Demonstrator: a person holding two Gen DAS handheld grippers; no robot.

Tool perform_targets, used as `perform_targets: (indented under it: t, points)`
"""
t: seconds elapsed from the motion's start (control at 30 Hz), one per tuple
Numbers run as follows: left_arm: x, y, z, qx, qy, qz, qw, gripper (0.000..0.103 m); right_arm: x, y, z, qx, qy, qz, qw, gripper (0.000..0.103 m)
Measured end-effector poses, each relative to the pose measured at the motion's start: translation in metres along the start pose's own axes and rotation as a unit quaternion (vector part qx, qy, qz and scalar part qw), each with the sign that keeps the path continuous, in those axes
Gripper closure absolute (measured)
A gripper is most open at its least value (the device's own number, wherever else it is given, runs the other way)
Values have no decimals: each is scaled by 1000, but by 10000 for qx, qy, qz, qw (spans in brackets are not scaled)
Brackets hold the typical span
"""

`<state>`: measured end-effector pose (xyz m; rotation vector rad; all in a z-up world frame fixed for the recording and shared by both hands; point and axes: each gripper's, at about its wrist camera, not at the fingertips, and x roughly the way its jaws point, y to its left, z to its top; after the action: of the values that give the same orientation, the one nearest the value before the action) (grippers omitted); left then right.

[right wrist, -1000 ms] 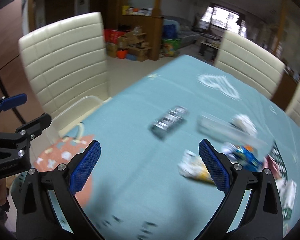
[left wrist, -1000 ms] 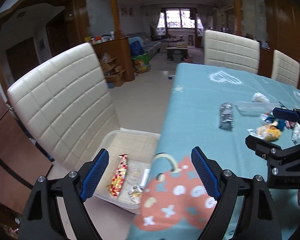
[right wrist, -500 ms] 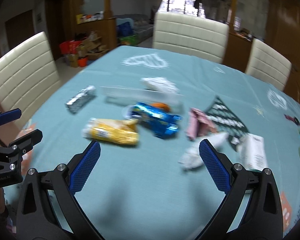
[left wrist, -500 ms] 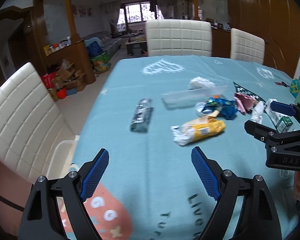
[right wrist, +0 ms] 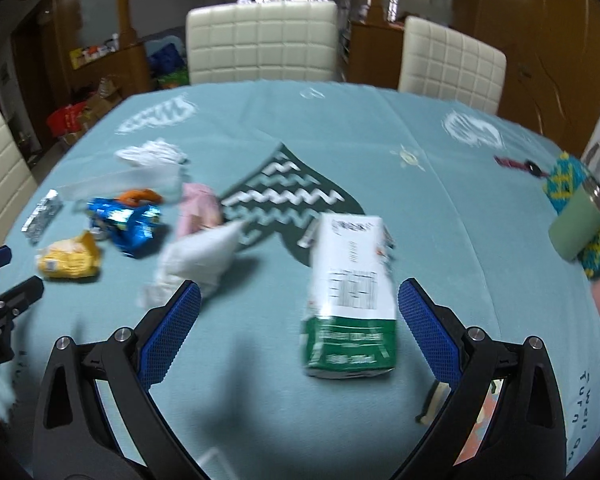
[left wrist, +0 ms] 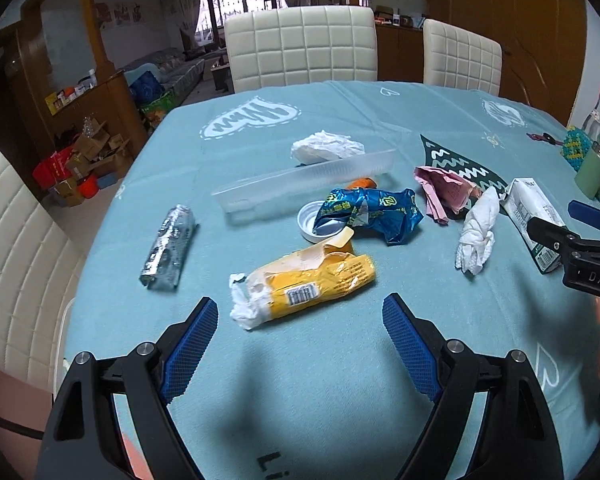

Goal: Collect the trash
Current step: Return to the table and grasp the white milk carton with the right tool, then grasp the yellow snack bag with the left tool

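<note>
Trash lies scattered on the teal tablecloth (left wrist: 340,380). My left gripper (left wrist: 300,311) is open just short of a yellow wrapper (left wrist: 312,284). Beyond it lie a silver foil pack (left wrist: 168,248), a blue snack bag (left wrist: 370,212), a clear plastic tray (left wrist: 304,184), pink paper (left wrist: 440,192) and a white tissue (left wrist: 476,236). My right gripper (right wrist: 299,292) is open, and a white and green carton (right wrist: 352,292) lies on the cloth between its fingers, untouched. The same tissue (right wrist: 196,260) sits by its left finger.
Cream chairs stand at the far side (left wrist: 300,44) and at the left edge (left wrist: 12,260). A green cup in a knitted sleeve (right wrist: 576,224) and keys (right wrist: 516,164) sit at the right of the table. Boxes clutter the floor (left wrist: 84,160) at the left.
Both views have swung right, away from the chair and the plastic bin beside the table, onto the trash. The carton has come between the right fingers. Both grippers stay open.
</note>
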<state>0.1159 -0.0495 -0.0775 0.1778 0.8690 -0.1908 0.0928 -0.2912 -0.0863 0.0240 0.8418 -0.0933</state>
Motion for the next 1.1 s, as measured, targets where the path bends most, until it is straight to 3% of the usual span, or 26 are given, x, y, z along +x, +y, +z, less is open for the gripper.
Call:
perform_targets:
  t: [0.13,0.17,0.23,0.27,0.3,0.5,0.73,0.93,1.0,1.1]
  points:
    - [11,-1,1,-14,138,9,9999,20,20,-11,-2,165,274,43,9995,6]
    - [14,-1,2,-22,172,17,9998,21,24,-11,-3,172,323,61,9993,11]
    - [21,1,3,-72,256,-13,9996,20,31,-9,-4,136,397,42,9991,26]
    - [23,2,4,-87,284,-38,9996,21,34,-7,-4,101,427,20,9990,43]
    - [27,3,4,-97,324,-69,9994,21,38,-6,-4,69,462,4,9989,50]
    - [40,5,9,-70,365,-89,9993,21,37,-2,1,165,323,126,9993,50]
    - [45,4,18,-298,425,-553,9971,21,39,4,6,183,371,233,9989,50]
    - [57,-8,18,-150,588,-482,9970,18,44,5,7,233,414,315,9984,49]
    - [59,-17,15,98,528,-293,9981,13,45,5,7,247,429,343,9982,49]
    - [59,-18,13,106,406,-294,9987,14,46,5,7,253,421,374,9981,49]
